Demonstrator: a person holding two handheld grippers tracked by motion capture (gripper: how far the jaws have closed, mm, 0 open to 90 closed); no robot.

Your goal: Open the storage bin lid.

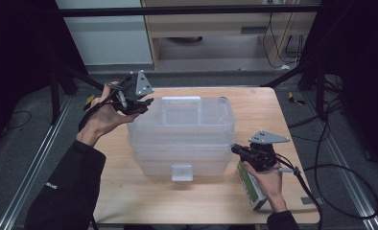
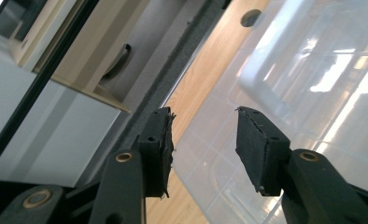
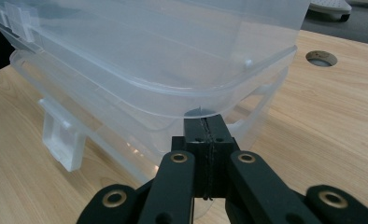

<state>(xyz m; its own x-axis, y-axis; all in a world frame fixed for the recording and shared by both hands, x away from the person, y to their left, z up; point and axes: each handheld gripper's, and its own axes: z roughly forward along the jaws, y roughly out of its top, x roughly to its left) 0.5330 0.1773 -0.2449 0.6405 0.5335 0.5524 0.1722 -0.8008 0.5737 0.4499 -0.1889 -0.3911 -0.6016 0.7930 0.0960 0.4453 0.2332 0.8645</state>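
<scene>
The left tongs (image 1: 138, 103) are held with their jaws apart at the far left corner of a clear plastic box (image 1: 182, 139), and nothing is gripped between them; in the left gripper view (image 2: 203, 140) the box's lid and the edge of the worktop are seen through the gap, and the pads (image 2: 254, 144) are not pressed on anything. The right tongs (image 1: 238, 151) are closed, with their jaws brought together, and their tips are set against the near right corner of the box, just under the rim of the lid, as is seen in the right gripper view (image 3: 204, 135); whether a thin edge of plastic is caught between them cannot be told. The box stands in the middle of the wooden worktop (image 1: 129, 191), its lid raised a little at that corner, with a handle (image 1: 181, 103) on top and a latch (image 1: 182, 172) hanging at its near side. A green and white carton (image 1: 251, 189) lies on the worktop under the right hand (image 1: 268, 184), just beside the box.
</scene>
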